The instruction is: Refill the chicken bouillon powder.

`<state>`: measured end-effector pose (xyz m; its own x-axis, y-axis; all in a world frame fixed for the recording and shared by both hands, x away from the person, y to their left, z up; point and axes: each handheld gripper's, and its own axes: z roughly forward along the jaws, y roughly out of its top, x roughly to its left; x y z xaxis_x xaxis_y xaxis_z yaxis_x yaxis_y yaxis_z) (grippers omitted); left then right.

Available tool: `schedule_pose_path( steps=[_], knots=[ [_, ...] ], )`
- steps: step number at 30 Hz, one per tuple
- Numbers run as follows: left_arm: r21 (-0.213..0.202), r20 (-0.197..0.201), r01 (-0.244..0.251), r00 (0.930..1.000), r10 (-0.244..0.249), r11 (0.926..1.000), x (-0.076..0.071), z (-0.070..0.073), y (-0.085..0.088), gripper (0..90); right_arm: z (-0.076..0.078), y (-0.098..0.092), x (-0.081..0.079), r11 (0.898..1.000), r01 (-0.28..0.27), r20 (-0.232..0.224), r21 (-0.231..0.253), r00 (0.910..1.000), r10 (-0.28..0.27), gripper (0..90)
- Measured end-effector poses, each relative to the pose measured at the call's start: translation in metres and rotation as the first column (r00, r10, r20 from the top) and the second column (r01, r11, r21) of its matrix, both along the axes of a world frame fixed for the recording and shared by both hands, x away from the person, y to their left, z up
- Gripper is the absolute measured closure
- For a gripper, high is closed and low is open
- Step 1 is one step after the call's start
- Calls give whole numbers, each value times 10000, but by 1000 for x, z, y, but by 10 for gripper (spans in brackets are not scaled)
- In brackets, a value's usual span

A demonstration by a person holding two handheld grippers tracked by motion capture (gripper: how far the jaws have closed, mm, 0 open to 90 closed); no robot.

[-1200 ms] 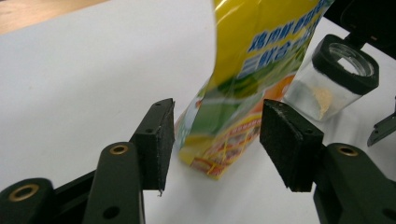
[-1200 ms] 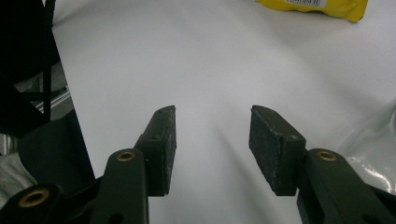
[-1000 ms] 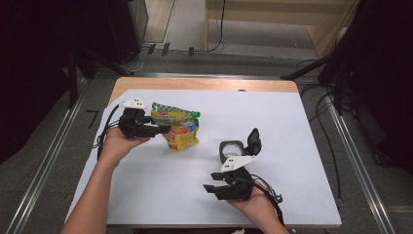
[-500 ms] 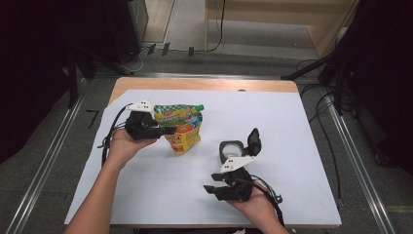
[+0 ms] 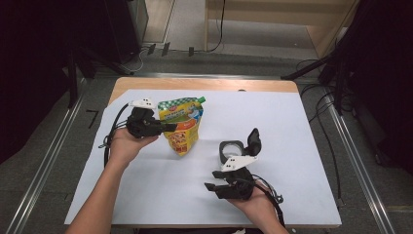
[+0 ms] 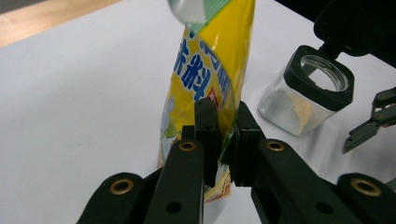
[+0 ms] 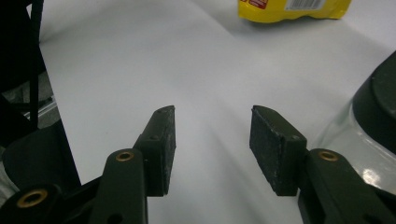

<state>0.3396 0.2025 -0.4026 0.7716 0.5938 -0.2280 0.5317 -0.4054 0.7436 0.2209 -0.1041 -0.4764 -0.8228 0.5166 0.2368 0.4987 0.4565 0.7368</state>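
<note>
A yellow spouted pouch (image 5: 184,124) with a green-checked top stands tilted on the white table sheet (image 5: 272,122). My left gripper (image 5: 168,127) reaches it from the left. Its jaws have just been closing and now pinch the pouch's lower side (image 6: 201,84), with my left gripper (image 6: 223,140) tight on the foil. A small glass jar (image 5: 230,151) with a black flip lid open sits right of the pouch, with some powder inside (image 6: 299,109). My right gripper (image 5: 210,187) rests near the front edge, open and holding nothing (image 7: 212,135), with the jar (image 7: 373,130) just to its right.
The wooden table edge (image 5: 204,84) shows beyond the sheet. Metal rails (image 5: 360,170) run along both sides of the table. Cables trail from both grippers. Bare sheet lies at the far right and the front left.
The left gripper's jaws have closed onto the pouch, and the pouch has shifted slightly right and tipped up more. The right gripper and the jar have stayed put.
</note>
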Motion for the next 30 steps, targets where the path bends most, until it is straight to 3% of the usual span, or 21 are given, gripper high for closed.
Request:
schedule_pose_path(
  steps=[2,5,12,15,18,23,25,30],
  knots=[
    [-218,-433,-214,9989,204,9995,-1,6,1,858,0,1,0,10000,-17,-1,-17,10000,17,522],
    [-370,-664,-345,9973,320,9987,-3,11,2,859,-1,1,-1,10000,-52,3,-28,10000,52,521],
    [-482,-650,-315,9975,283,9983,-9,23,3,862,0,2,-1,10000,-15,32,70,10000,15,522],
    [-512,-636,-225,9978,192,9984,-12,31,1,863,1,1,0,9988,-10,-318,491,9995,25,515],
    [-487,-465,-145,9988,123,9987,-15,37,-1,863,10,2,2,9976,-58,-57,684,10000,62,501],
    [-684,-832,-338,9961,280,9971,-19,43,-2,863,19,4,5,9982,-152,137,573,9998,144,511],
    [-851,-877,-274,9959,199,9960,-21,46,-2,863,23,9,10,9967,-59,146,814,9999,47,512],
    [-920,-772,-106,9970,35,9957,-26,52,-3,863,22,20,17,9956,-57,325,938,9995,26,502]
  ],
)
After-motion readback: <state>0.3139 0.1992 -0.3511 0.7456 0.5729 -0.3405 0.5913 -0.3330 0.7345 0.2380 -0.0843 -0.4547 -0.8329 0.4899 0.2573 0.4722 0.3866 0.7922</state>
